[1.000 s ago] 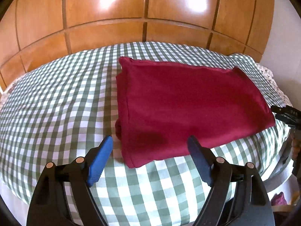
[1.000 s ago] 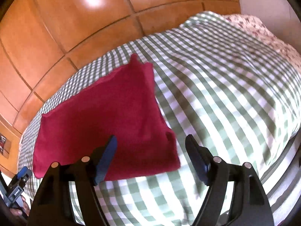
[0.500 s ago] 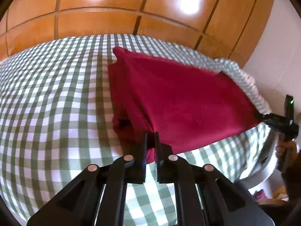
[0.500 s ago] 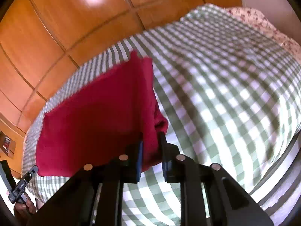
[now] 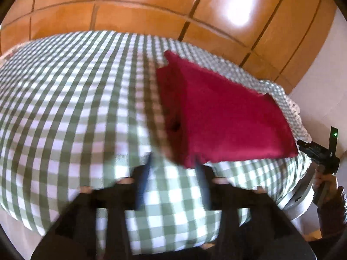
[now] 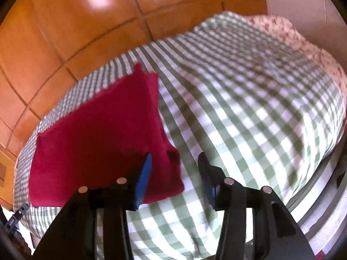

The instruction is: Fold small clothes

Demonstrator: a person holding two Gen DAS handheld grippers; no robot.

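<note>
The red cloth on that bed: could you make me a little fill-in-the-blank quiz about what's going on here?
1. The red cloth lies on a green and white ____ bedcover.
2. Behind the bed stands a panelled wall made of ____.
3. The finger pads of the right gripper are coloured ____.

Missing words: checked; wood; blue
</note>
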